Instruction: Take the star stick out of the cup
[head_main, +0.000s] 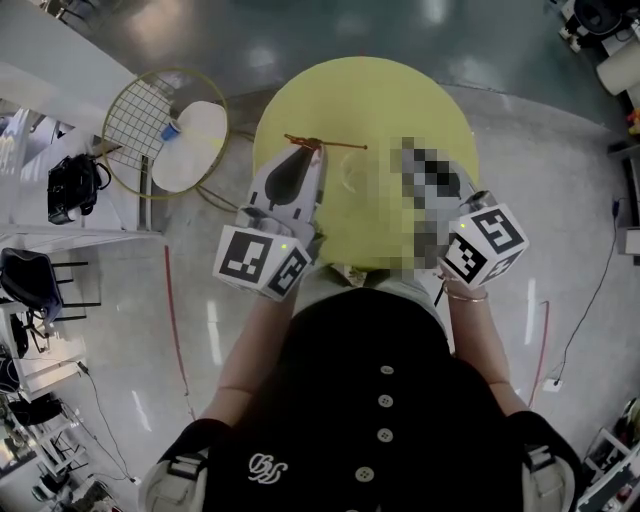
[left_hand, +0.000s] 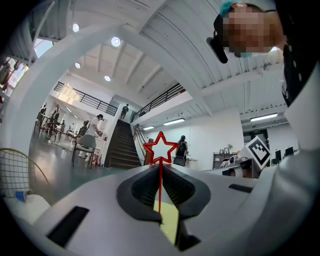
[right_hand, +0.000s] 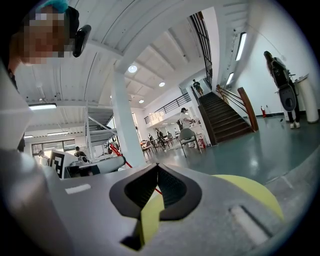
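At the far left of the head view, a round-headed badminton racket with a yellow frame (head_main: 140, 115) lies on the glossy grey floor. A white oval disc (head_main: 195, 150) rests against its strings, with a small blue object (head_main: 172, 130) at the disc's edge.

Next comes the left gripper (head_main: 303, 143), grey-white, with its black-and-white marker cube nearest the person. It reaches over the near-left part of the round yellow table (head_main: 400, 100). The left gripper view shows this gripper (left_hand: 161, 167) with its dark pads closed on the thin red star stick (left_hand: 160, 187). The shaft runs straight up between the pads, and the open red star outline stands just past the jaw tips. A patch of the yellow tabletop shows through the gap below.

In the head view the star stick (head_main: 340, 145) appears as a fine red line from the left jaw tips rightward over the table.

The right gripper (right_hand: 157, 166) is over the table's right side, partly under a mosaic patch in the head view. In its own view the jaw tips meet and hold nothing that can be made out. A short red line shows through the opening behind them, and the yellow table edge curves off to the right.
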